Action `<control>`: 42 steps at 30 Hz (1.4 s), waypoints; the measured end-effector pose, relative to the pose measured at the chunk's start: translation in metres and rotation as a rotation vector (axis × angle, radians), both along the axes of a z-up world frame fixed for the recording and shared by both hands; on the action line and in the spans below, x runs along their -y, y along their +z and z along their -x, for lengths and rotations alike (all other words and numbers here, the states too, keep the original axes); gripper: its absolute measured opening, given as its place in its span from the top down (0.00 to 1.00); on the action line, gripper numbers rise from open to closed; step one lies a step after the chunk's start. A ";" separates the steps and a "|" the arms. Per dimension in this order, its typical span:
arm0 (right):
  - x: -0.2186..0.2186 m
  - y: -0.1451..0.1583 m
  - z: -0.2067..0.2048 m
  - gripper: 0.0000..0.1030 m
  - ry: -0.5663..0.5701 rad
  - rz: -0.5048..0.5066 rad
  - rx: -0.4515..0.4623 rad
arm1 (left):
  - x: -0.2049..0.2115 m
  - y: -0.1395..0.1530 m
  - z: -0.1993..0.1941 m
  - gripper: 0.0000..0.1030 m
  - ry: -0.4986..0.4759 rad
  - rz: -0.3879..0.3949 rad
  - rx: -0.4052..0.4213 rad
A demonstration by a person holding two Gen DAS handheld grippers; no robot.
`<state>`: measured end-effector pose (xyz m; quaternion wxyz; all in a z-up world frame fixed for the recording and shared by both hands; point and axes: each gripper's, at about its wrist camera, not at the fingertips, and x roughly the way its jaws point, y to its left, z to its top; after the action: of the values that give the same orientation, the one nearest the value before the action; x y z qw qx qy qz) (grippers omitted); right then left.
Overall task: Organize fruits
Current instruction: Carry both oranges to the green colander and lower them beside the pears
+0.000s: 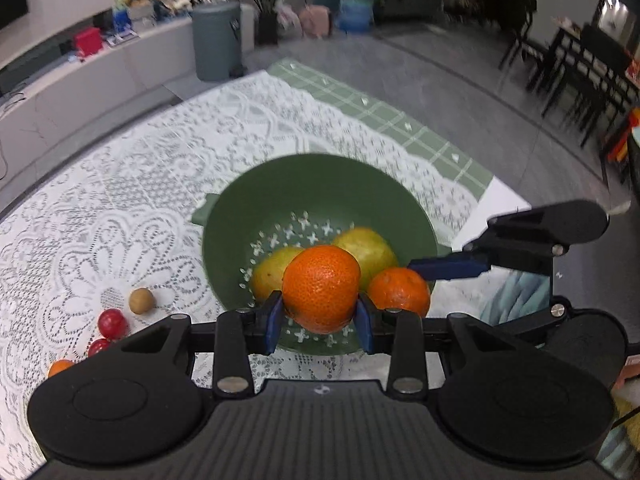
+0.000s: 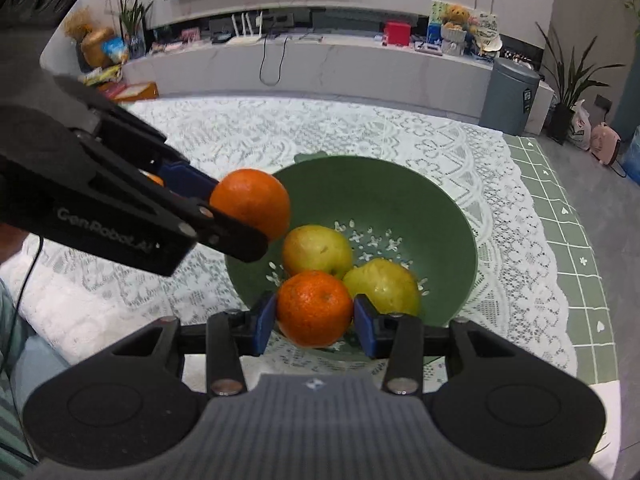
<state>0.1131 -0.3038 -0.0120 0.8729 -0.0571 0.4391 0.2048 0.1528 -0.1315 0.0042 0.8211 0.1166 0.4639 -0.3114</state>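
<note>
A green colander bowl [image 1: 304, 184] [image 2: 400, 200] stands on the lace tablecloth with two yellow-green pears [image 2: 316, 250] [image 2: 384, 284] in it. My left gripper [image 1: 320, 316] is shut on an orange [image 1: 320, 286], held over the bowl's near rim. In the right wrist view, that left gripper [image 2: 234, 218] reaches in from the left with its orange [image 2: 254, 204] above the bowl's left rim. My right gripper [image 2: 315, 320] is shut on a second orange [image 2: 314, 308] [image 1: 400, 290] over the near side of the bowl. One blue finger [image 1: 448, 269] of it shows in the left wrist view.
Left of the bowl lie a small brown round fruit [image 1: 141, 301], two red cherry tomatoes [image 1: 113, 323] [image 1: 99, 346] and a small orange fruit [image 1: 60, 367]. A green chequered cloth [image 1: 400, 120] shows under the lace at the table's far edge. A grey bin [image 1: 218, 40] stands on the floor beyond.
</note>
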 end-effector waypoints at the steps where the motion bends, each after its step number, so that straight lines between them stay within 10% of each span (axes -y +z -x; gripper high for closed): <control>1: 0.000 0.000 -0.003 0.61 0.005 -0.006 -0.009 | 0.003 -0.001 -0.002 0.60 -0.006 -0.011 -0.014; 27: 0.010 -0.032 -0.053 0.61 0.076 -0.080 -0.250 | 0.040 -0.032 -0.033 0.60 -0.023 -0.229 -0.196; 42: 0.010 -0.038 -0.054 0.60 0.062 -0.065 -0.250 | 0.041 -0.045 -0.039 0.59 -0.013 -0.230 -0.225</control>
<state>0.1676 -0.3136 -0.0505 0.8061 -0.0163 0.5356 0.2511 0.1915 -0.1725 -0.0409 0.7430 0.1773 0.5850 -0.2726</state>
